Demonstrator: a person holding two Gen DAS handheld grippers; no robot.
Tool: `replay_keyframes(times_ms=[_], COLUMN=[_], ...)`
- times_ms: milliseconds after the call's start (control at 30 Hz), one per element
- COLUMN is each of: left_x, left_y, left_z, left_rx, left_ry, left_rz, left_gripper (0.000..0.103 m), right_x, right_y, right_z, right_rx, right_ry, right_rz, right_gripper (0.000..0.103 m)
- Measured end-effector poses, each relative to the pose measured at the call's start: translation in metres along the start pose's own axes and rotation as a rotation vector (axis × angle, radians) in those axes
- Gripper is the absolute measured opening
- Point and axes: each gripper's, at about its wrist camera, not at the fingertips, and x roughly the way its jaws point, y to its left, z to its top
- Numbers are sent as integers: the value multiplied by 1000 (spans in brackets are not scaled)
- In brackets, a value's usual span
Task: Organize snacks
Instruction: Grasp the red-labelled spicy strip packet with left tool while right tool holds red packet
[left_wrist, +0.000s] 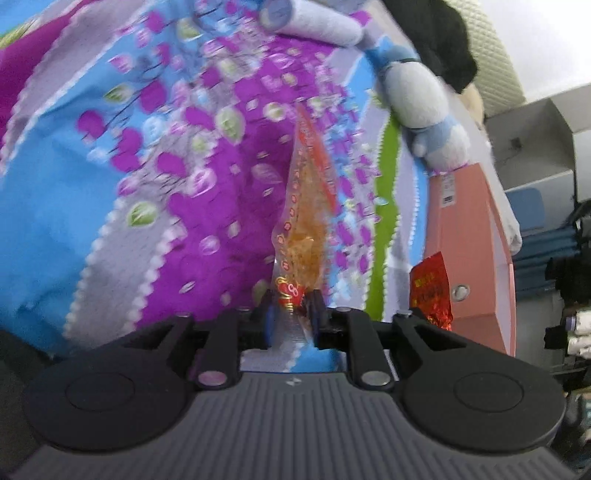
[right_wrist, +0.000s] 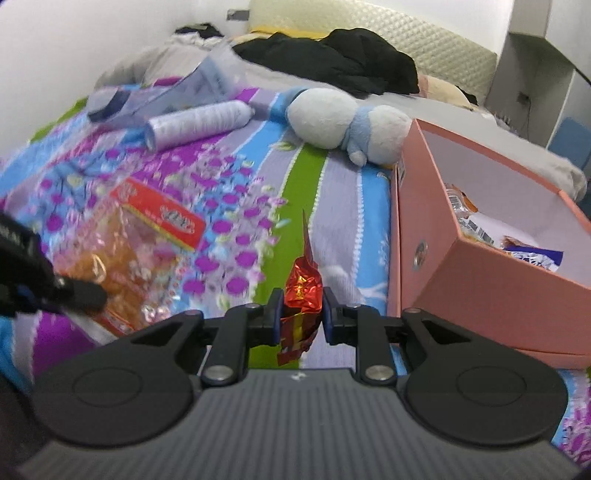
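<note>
— What lay on the bed (right_wrist: 325, 184)?
— Patterned sheet, plush toy (right_wrist: 343, 122), cardboard box (right_wrist: 480, 280) beside.
— And you?
— My right hand-held gripper (right_wrist: 301, 317) pinched a crinkly red foil packet (right_wrist: 301, 291); my left hand-held gripper (left_wrist: 291, 314) clamped a clear snack bag (left_wrist: 303, 221).

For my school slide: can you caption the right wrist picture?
Right gripper pinches a red foil snack beside the pink box.

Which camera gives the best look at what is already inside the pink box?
The right wrist view: the pink box stands open toward that camera, showing several wrapped snacks lying against its white lining. The left wrist view shows only the box's closed outer side, nothing of its inside.
</note>
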Motion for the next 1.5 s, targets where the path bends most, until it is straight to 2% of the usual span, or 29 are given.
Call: replay_keyframes(times_ms=[67, 133, 167, 233, 267, 300, 333, 367, 400, 433, 567, 667, 800, 967, 1000, 1033, 1100, 1167, 1267, 1333, 1500], left_x=[-1, -4, -5, -7, -9, -9, -9, -10, -10, -11, -11, -9, -2, 6, 7, 7, 8, 9, 17, 21, 28], left_y=[6, 9, 9, 12, 13, 13, 13, 12, 10, 8, -7, -17, -27, -25, -25, -24, -23, -24, -31, -33, -39], left_z=[2, 2, 2, 2, 2, 3, 3, 3, 3, 2, -1, -2, -3, 0, 1, 1, 2, 1, -3, -5, -8], left_rx=[-12, -4, 8, 26, 37, 47, 63, 88, 116, 147, 298, 380, 471, 482, 487, 494, 498, 512, 573, 578, 596], left_ry=[14, 13, 12, 12, 14, 16, 19, 22, 19, 9, -18, -23, -24, 8, 8, 7, 13, 15, 27, 30, -4], left_rz=[6, 27, 30, 34, 37, 39, 41, 48, 58, 66, 111, 126, 166, 173, 175, 175, 168, 164, 202, 189, 195], left_gripper=[31, 49, 54, 70, 74, 81, 86, 86, 87, 87, 87, 89, 89, 89, 89, 89, 89, 89, 88, 88, 88], right_x=[0, 3, 4, 6, 5, 5, 5, 4, 2, 1, 3, 7, 15, 28, 30, 32, 33, 31, 28, 27, 27], right_y=[5, 10, 11, 14, 16, 18, 18, 18, 16, 15, 0, -13, -20, -13, -10, -7, -1, 1, -2, -5, -9], right_z=[-4, -6, -7, -8, -8, -8, -8, -7, -7, -8, -10, -11, -8, -6, -6, -6, -7, -5, -6, -8, -10], right_rx=[-32, -62, -69, -77, -81, -83, -69, -49, -14, 15, 197, 312, 382, 397, 385, 368, 329, 307, 315, 319, 320], right_ry=[6, 18, 27, 46, 51, 62, 72, 77, 82, 86, 118, 137, 163, 240, 256, 271, 282, 278, 274, 281, 276], right_rz=[-5, -1, 4, 11, 14, 20, 36, 50, 64, 72, 143, 163, 156, 187, 185, 177, 141, 131, 119, 96, 74], right_gripper=[24, 25, 25, 25, 25, 33, 47, 55, 72, 77, 76, 77, 76, 75, 73, 63, 54, 54, 54, 54, 54])
